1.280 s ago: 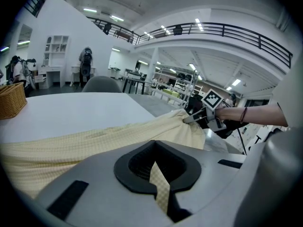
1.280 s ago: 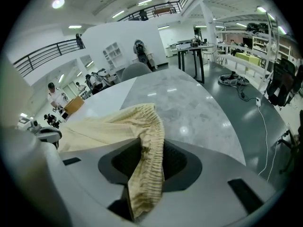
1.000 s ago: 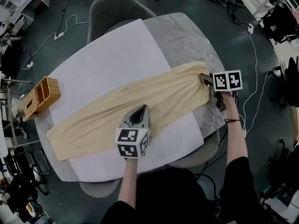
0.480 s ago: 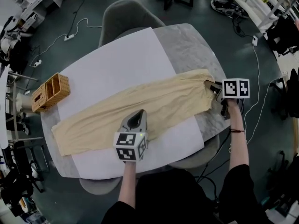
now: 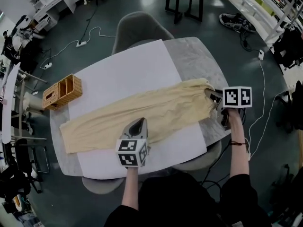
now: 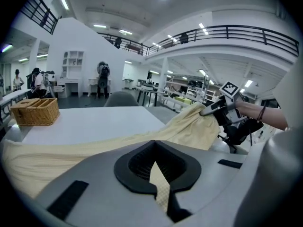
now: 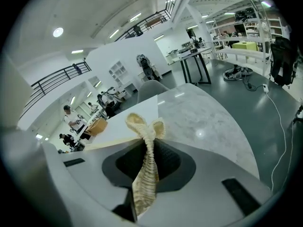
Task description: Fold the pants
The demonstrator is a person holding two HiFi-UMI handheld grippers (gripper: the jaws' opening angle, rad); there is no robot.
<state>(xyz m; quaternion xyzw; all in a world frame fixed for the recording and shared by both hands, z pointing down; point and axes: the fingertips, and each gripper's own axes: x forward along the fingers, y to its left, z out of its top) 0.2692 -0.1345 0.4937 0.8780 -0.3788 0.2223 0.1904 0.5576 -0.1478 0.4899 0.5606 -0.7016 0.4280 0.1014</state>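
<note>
- Pants (image 5: 142, 111) lie stretched lengthwise over the white sheet (image 5: 123, 67) on the counter (image 5: 199, 56). The waist end is at the right edge and the leg ends are at the left.
- Right tool (image 5: 211, 96) pinches the gathered waistband (image 7: 144, 126). Its jaws have just been closing, with that cloth between them.
- Left tool (image 5: 138, 125) is pressed together on a thin fold of the near edge, about halfway along the legs.
- The step in hand looks like lifting the cloth for the first fold.
- To do it well, keep both pinches firm and raise the two tools evenly so the cloth between them stays taut. Then lay edge on edge before letting go.
- The fabric looks light and limp, so it would likely sag or drag the sheet if one tool leads.
- Wicker basket (image 5: 66, 98) stands near the counter's left end, apart from the pants. It has two compartments, and both look empty from the head view.
</note>
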